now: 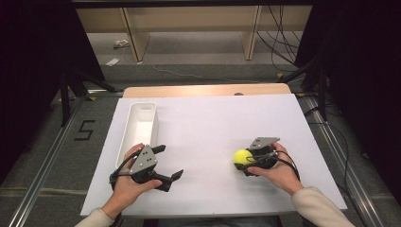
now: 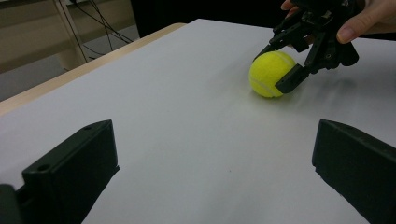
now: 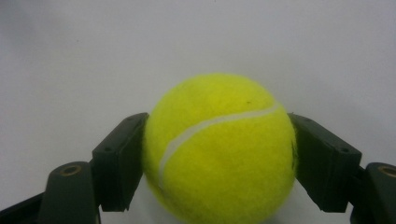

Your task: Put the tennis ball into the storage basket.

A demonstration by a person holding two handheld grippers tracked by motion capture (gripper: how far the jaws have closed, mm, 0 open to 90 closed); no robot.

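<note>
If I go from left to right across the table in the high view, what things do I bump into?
White tray → left gripper, jaws wide apart → yellow tennis ball → right gripper, its jaws closed on the ball, with the hand behind it.

left hand-held gripper [image 1: 168,162] jaws spread wide; right hand-held gripper [image 1: 247,163] seemingly clamped.
</note>
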